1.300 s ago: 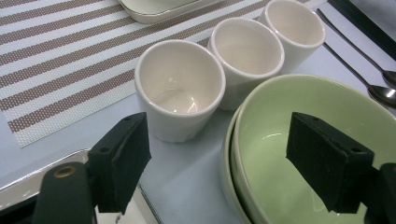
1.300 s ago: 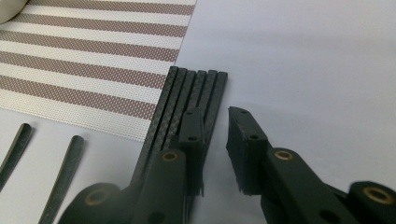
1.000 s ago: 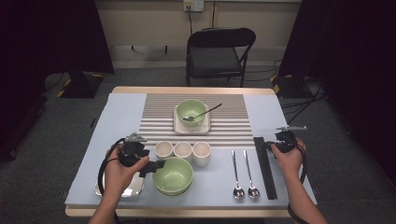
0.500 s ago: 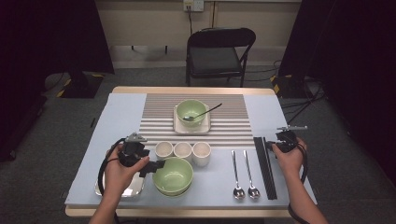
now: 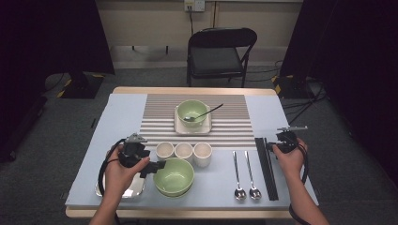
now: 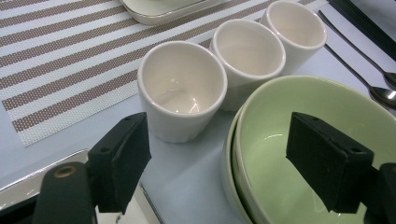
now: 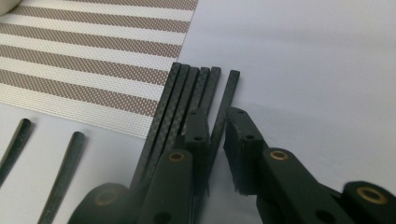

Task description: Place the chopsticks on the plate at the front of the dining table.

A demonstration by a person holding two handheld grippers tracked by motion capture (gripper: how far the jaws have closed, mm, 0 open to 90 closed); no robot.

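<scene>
My left gripper (image 5: 157, 167) is open at the left rim of the near green bowl (image 5: 174, 177). In the left gripper view its jaws (image 6: 224, 156) straddle that rim: one stands outside by the nearest white cup (image 6: 180, 88), the other over the inside of the green bowl (image 6: 303, 116), which sits stacked in another. Neither pad touches it. My right gripper (image 5: 271, 146) sits at the far end of the black chopsticks (image 5: 266, 168). In the right gripper view it (image 7: 217, 128) is shut on the rightmost chopstick (image 7: 229, 88), beside the other chopsticks (image 7: 182, 93).
Three white cups (image 5: 183, 151) stand in a row behind the near bowl. Two spoons (image 5: 246, 176) lie left of the chopsticks. A far green bowl (image 5: 192, 111) with a spoon sits on a square plate on the striped placemat (image 5: 159, 117). A steel tray (image 5: 119, 190) lies under my left hand.
</scene>
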